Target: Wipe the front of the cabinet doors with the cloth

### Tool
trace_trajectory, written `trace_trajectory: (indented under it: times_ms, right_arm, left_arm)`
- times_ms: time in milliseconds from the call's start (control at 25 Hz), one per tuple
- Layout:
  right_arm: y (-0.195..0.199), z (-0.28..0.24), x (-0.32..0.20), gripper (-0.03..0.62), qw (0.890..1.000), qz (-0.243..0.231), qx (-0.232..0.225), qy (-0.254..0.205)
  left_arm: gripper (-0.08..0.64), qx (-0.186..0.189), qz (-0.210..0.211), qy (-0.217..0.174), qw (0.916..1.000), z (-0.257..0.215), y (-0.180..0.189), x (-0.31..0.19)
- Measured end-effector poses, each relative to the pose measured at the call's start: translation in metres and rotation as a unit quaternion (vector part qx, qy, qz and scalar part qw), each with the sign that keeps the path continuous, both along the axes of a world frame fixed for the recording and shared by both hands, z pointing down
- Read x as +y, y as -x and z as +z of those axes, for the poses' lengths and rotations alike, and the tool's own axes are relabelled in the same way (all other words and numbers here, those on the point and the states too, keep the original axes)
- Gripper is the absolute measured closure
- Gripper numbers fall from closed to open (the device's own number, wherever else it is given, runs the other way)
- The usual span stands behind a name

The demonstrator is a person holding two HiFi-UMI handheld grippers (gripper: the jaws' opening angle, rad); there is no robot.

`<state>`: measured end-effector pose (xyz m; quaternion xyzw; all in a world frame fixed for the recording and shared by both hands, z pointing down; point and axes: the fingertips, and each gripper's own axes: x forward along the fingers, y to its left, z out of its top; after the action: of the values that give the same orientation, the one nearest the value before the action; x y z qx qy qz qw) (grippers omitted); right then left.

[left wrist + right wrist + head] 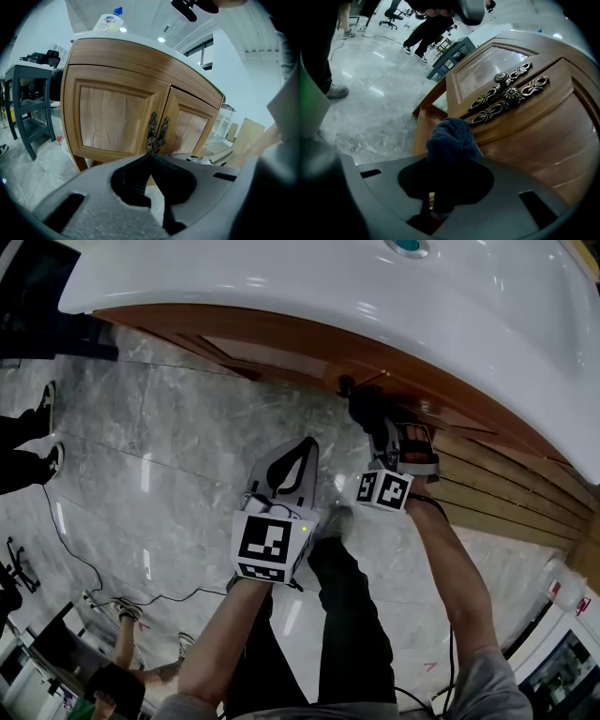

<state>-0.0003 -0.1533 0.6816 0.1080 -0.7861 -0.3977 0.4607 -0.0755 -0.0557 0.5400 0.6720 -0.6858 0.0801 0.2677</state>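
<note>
The wooden cabinet (pixel 122 117) has two panelled doors with ornate metal handles (pixel 157 133) at the centre seam. My right gripper (pixel 450 161) is shut on a dark blue cloth (pixel 451 138), which bulges out past the jaws close against the lower part of a door (pixel 543 136), just below the handles (pixel 506 91). In the head view the right gripper (pixel 361 409) reaches under the white basin top (pixel 375 296) to the cabinet front. My left gripper (pixel 302 451) hangs back over the floor, shut and holding nothing, and points at the doors (pixel 150 157).
A bottle (pixel 108 21) stands on the basin top. A dark table (pixel 28 93) is left of the cabinet. A wooden slatted step (pixel 506 493) runs to the right. Cables (pixel 84 568) and people's feet (pixel 47 460) are on the marble floor.
</note>
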Motion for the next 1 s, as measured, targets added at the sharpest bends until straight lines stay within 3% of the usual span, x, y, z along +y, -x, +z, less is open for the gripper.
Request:
trace_trajectory:
  times_ms: [200, 360, 560, 840, 1000]
  right_arm:
    - [-0.006, -0.007, 0.008, 0.517, 1.000, 0.017, -0.003, 0.017]
    - [-0.017, -0.032, 0.015, 0.517, 0.997, 0.053, -0.032, 0.045]
    - [-0.031, -0.079, 0.035, 0.517, 0.987, 0.098, -0.084, 0.096]
    - [-0.046, -0.128, 0.059, 0.517, 0.977, 0.130, -0.122, 0.117]
    - [-0.051, -0.151, 0.060, 0.517, 0.962, 0.170, -0.156, 0.146]
  left_arm:
    - [0.552, 0.011, -0.002, 0.010, 0.9999, 0.000, -0.005, 0.007]
    - [0.552, 0.013, 0.004, 0.006, 0.9999, -0.011, -0.012, 0.012]
    - [0.552, 0.022, 0.009, 0.007, 0.9997, -0.032, -0.022, 0.024]
    - [0.552, 0.022, 0.030, 0.001, 0.9993, -0.062, -0.042, 0.034]
    - [0.552, 0.016, 0.040, -0.002, 0.9991, -0.075, -0.043, 0.037]
